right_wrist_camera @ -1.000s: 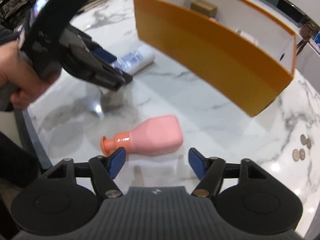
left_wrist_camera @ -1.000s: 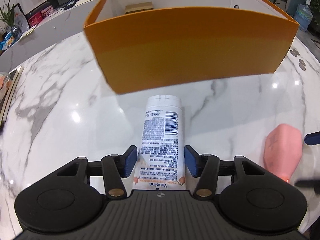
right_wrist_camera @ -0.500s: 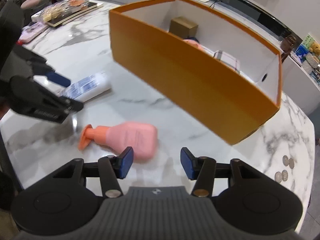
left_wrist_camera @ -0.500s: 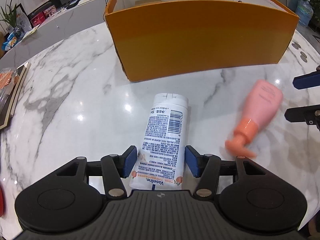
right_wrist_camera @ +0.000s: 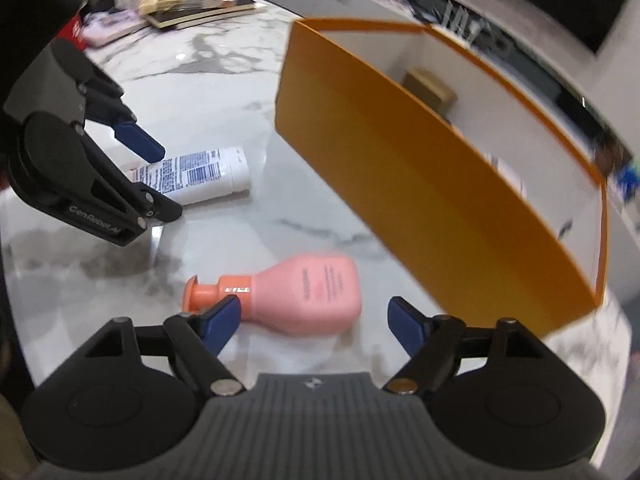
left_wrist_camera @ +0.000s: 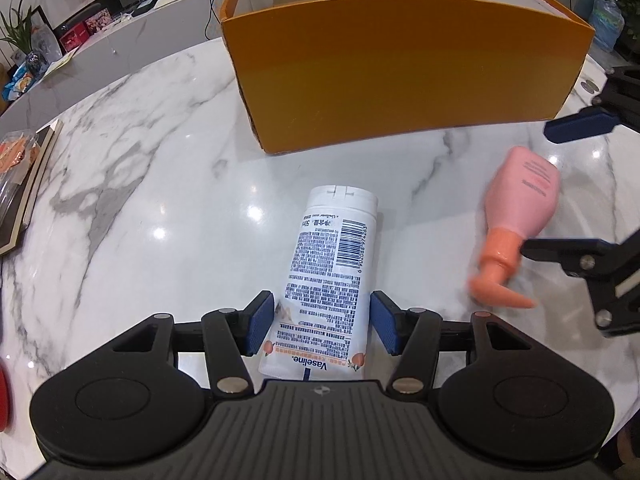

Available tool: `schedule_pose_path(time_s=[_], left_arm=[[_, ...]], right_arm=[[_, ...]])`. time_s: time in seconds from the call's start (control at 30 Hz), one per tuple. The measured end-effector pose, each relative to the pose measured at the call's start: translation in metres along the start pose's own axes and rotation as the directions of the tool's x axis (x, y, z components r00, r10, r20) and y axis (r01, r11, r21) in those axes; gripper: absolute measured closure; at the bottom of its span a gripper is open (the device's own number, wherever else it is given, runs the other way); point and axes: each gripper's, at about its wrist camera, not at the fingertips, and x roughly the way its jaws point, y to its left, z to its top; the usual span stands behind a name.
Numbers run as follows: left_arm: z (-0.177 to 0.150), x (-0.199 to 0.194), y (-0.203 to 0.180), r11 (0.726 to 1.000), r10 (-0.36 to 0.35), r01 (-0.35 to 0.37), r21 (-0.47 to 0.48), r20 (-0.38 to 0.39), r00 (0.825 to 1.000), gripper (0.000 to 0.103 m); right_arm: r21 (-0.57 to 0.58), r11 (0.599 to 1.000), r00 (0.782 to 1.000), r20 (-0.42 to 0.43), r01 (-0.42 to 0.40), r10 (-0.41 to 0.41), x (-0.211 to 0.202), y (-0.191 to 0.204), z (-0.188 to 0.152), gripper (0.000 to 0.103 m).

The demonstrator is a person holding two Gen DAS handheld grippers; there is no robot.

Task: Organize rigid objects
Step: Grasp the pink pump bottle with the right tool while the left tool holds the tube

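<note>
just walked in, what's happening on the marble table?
A person with a handheld gripper in each hand is tidying items, apparently into the orange box. The left gripper straddles the white Vaseline tube lying on the marble table; its jaws flank the tube with small gaps, not squeezing. The right gripper has just been opening its jaws and is lined up at the pink pump bottle, which lies on its side, not gripped. Both items are outside the box.

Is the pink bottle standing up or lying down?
Lying down. The pink pump bottle rests on its side on the marble table, its orange pump pointing sideways.
</note>
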Motion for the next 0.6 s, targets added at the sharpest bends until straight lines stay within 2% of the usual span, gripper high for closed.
schedule_pose_path(time_s=[0.17, 0.27, 0.37, 0.47, 0.53, 0.6], left_arm=[[-0.002, 0.001, 0.005, 1.0, -0.001, 0.001, -0.006, -0.001, 1.0, 0.037], [-0.004, 0.001, 0.01, 1.0, -0.001, 0.001, -0.01, -0.002, 1.0, 0.037], [-0.004, 0.001, 0.014, 1.0, -0.009, 0.009, -0.018, -0.001, 1.0, 0.036], [-0.003, 0.002, 0.016, 0.999, -0.016, 0.015, -0.029, -0.001, 1.0, 0.033], [-0.002, 0.003, 0.016, 0.999, -0.015, 0.016, -0.034, 0.004, 1.0, 0.033], [-0.001, 0.003, 0.016, 0.999, -0.018, 0.018, -0.043, 0.014, 1.0, 0.033]], right_arm=[[-0.007, 1.0, 1.0, 0.007, -0.022, 0.022, 0.011, -0.001, 0.008, 0.023], [-0.131, 0.989, 0.998, 0.015, -0.061, 0.064, 0.011, 0.007, 0.011, 0.023], [-0.197, 0.975, 0.994, -0.037, -0.105, 0.1, 0.015, 0.007, 0.012, 0.023], [-0.185, 0.978, 0.993, -0.079, -0.098, 0.084, 0.023, 0.002, 0.01, 0.025], [-0.154, 0.983, 0.992, -0.1, -0.098, 0.083, 0.029, -0.002, 0.008, 0.03], [-0.107, 0.988, 0.99, -0.101, -0.111, 0.101, 0.031, -0.007, 0.007, 0.031]])
